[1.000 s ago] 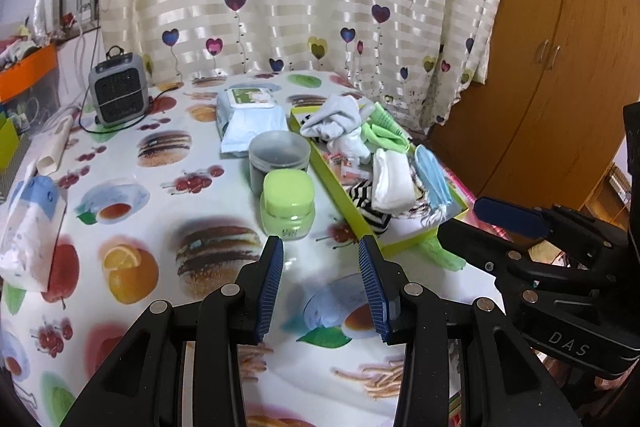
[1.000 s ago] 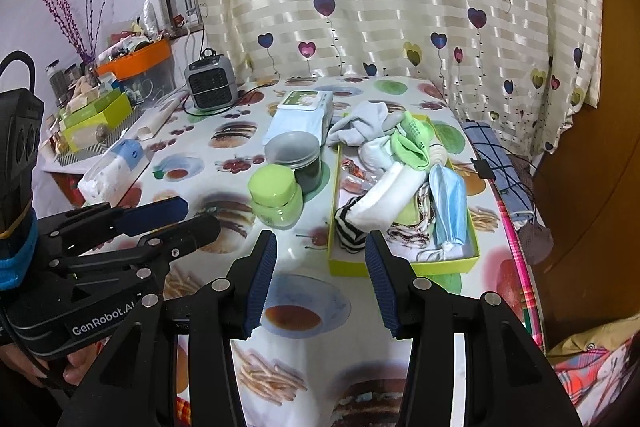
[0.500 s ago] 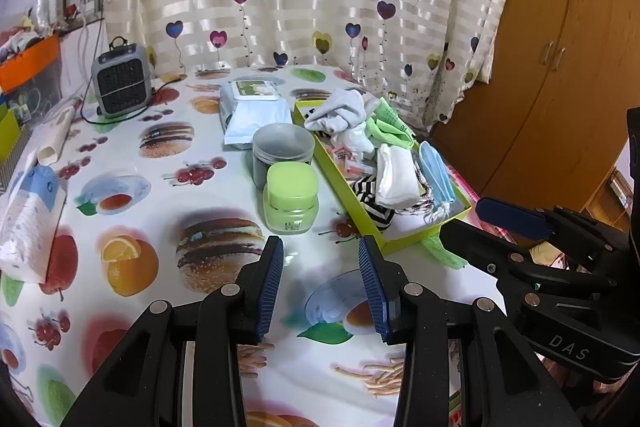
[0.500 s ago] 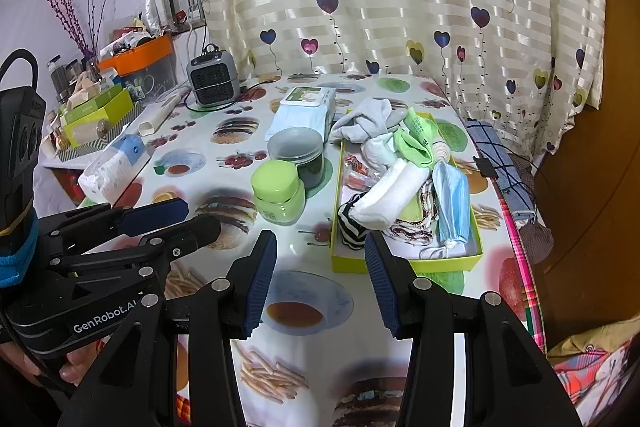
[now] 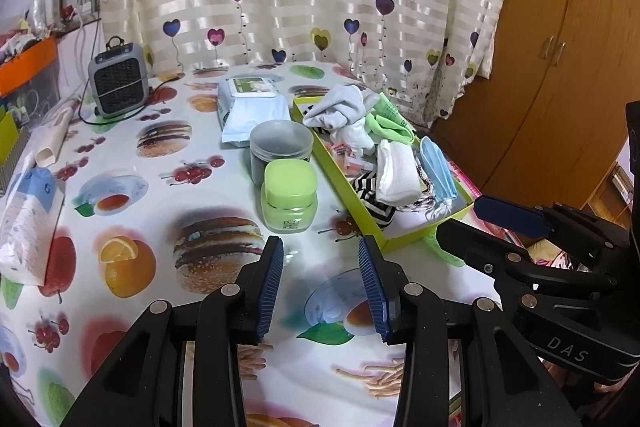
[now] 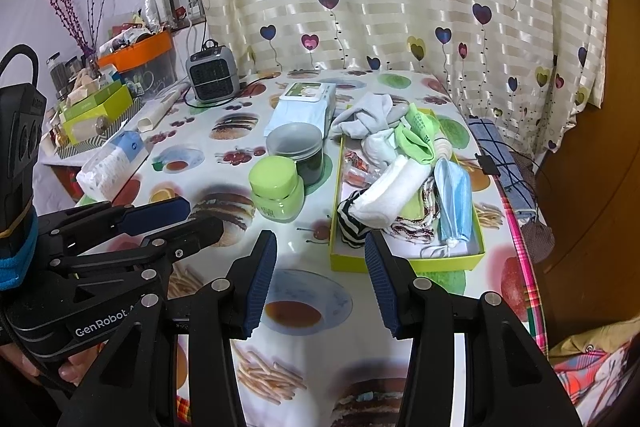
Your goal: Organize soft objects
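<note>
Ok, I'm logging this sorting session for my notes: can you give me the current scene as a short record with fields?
surface: table with a food-print cloth
container: yellow-green tray, on the table's right side
soft items in tray: grey sock, green sock, rolled white towel, blue face mask, striped black-and-white cloth
beside tray: green jar, dark jar with grey lid, wipes pack
left gripper: jaws open, empty, above the table
right gripper: jaws open, empty, near the tray's front edge
</note>
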Tool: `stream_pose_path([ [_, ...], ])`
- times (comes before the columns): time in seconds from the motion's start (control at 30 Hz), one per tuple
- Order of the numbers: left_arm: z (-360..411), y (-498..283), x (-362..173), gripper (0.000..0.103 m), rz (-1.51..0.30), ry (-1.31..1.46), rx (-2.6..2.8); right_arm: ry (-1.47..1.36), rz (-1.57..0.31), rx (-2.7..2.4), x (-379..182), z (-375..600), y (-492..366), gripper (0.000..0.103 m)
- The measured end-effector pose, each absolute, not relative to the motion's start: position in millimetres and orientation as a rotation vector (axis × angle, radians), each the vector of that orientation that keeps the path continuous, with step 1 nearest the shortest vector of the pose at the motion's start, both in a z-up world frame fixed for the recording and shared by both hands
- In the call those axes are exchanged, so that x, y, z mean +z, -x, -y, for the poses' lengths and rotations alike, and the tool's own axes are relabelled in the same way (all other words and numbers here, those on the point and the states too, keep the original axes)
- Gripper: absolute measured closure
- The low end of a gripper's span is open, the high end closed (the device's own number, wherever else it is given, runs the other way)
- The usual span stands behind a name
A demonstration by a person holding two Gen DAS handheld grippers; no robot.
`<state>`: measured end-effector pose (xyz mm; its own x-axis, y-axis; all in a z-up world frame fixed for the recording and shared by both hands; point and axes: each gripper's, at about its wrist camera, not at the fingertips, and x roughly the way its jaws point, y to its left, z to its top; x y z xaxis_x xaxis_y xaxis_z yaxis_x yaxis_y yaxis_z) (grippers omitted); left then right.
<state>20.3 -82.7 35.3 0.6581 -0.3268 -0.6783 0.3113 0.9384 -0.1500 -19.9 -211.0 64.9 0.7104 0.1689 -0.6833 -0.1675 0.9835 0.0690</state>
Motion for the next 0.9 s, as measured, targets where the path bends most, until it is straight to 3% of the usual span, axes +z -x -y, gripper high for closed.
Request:
stream_pose_path([
  [0.9,93,-30,23,0.065,-0.809,0.001,-0.388,-0.009,-0.787,0.178,52,218,11,0.056],
])
